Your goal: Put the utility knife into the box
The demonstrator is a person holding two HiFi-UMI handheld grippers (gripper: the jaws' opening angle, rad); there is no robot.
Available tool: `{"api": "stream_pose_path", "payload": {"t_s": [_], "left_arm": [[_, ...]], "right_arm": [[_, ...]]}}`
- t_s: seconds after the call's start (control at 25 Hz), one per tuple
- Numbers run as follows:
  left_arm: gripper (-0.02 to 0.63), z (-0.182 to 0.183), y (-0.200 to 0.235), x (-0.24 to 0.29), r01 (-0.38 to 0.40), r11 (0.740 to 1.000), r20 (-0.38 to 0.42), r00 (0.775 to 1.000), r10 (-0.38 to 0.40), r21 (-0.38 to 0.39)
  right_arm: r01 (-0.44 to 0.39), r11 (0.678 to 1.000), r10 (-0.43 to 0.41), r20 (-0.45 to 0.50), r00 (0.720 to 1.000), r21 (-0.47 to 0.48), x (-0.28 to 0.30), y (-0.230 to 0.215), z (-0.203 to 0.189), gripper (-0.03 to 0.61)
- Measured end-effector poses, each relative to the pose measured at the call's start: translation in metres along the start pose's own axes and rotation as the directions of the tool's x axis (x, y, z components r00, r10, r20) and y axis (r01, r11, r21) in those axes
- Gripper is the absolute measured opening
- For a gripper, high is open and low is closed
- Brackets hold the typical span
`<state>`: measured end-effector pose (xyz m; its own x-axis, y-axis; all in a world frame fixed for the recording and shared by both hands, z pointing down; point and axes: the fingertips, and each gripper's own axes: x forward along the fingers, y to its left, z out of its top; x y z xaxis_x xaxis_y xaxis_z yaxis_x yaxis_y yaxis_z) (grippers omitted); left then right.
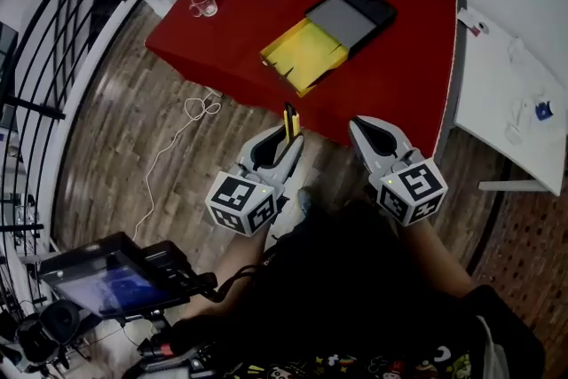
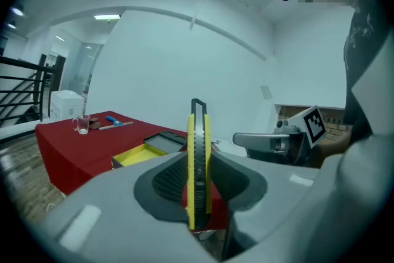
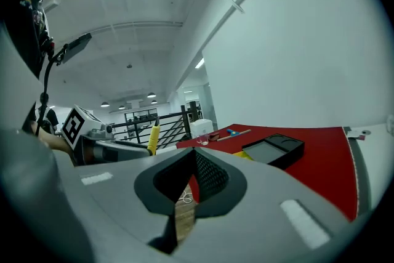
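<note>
- Left hand-held gripper (image 1: pixel 287 140) pinches utility knife (image 1: pixel 290 122) upright for carrying.
- Right hand-held gripper (image 1: pixel 361 130): pressed together, empty.
- Yellow box (image 1: pixel 302 58) lies open on tabletop (image 1: pixel 399 84), ready.

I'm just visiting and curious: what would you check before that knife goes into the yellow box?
1. Knife gripped by the left gripper: ok, clamped upright.
2. Box open: ok, the lid lies beside it.
3. Box has room: ok, its inside looks bare.
4. Blade pulled in: cannot tell.
5. Knife over the box: not ok, it hangs short of the red table.
6. Right gripper free: ok, it holds nothing.
</note>
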<state>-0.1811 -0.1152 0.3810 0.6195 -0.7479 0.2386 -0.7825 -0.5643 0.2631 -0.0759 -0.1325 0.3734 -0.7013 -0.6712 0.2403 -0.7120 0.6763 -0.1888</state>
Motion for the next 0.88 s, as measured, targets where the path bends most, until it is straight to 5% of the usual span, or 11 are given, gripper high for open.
{"api": "stream_pose_path", "payload": {"t_s": [0.44, 0.88], "left_arm": [[0.117, -0.007, 0.071, 0.123, -0.029, 0.999, -0.124, 0.992, 0.032, 0.029], [0.117, -0.036, 0.147, 0.234, -0.107, 0.989, -0.316, 0.939, 0.134, 0.101]], "right_arm": [[-0.005, 0.998, 0.008, -0.041, 0.999, 0.060, 0.067, -0.097, 0.006, 0.025], [-0.026, 0.992, 0.036, -0.077, 0.996, 0.121, 0.104, -0.188, 0.001, 0.025]]}}
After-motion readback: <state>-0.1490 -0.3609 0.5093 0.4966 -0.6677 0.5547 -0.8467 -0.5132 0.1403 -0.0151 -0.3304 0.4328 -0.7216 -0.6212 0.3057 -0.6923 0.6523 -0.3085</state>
